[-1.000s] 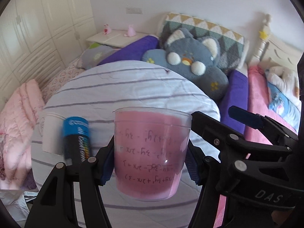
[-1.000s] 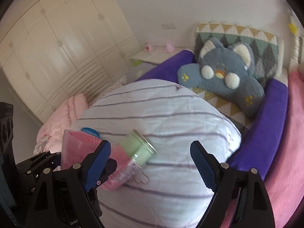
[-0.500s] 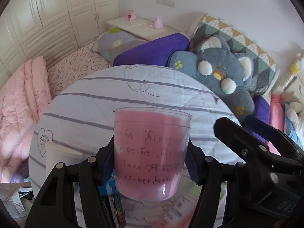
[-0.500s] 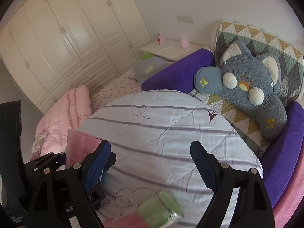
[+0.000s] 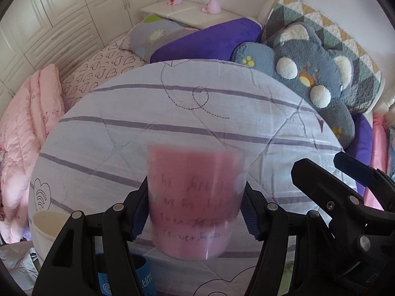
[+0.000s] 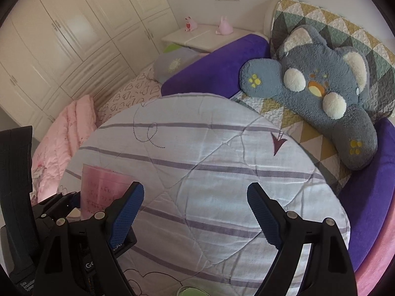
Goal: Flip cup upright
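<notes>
My left gripper [image 5: 195,212] is shut on a clear plastic cup [image 5: 195,202] with a pink inside and handwritten maths on it. The cup stands upright, mouth up, held above the striped white cloth of a round table [image 5: 172,123]. The cup also shows in the right wrist view [image 6: 101,192], left of my right gripper [image 6: 195,214], which is open and empty over the table. The right gripper also shows at the right of the left wrist view [image 5: 345,197].
A white cup [image 5: 47,224] and a blue-labelled black can [image 5: 123,276] sit at the table's near left. A green-lidded item [image 6: 190,291] lies at the bottom edge. Beyond the table are a bed with a grey plush pillow [image 6: 321,91], purple bolsters and a pink quilt [image 5: 22,135].
Both grippers have risen and tilted down toward the table. The cup stays in the left gripper. The can and the green item have dropped to the bottom edges of the views.
</notes>
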`<control>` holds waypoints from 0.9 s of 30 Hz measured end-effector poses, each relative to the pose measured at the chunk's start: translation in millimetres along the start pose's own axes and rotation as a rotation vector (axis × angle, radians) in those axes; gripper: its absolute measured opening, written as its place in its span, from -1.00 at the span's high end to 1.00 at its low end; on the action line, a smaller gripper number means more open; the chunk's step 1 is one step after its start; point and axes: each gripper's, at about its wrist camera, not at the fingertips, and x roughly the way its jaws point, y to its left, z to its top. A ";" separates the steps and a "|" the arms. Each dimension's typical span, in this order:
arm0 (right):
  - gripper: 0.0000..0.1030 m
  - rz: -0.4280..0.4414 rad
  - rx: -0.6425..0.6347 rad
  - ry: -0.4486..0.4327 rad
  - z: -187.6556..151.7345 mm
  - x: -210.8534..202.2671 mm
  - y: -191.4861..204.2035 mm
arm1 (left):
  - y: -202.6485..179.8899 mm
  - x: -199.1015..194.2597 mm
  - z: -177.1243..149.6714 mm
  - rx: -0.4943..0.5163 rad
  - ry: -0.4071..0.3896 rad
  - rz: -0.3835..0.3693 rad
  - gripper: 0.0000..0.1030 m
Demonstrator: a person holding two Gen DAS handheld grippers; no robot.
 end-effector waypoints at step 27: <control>-0.69 0.091 -0.036 0.239 13.7 31.9 38.9 | 48.2 -28.4 -26.2 -0.105 -0.010 0.000 -0.72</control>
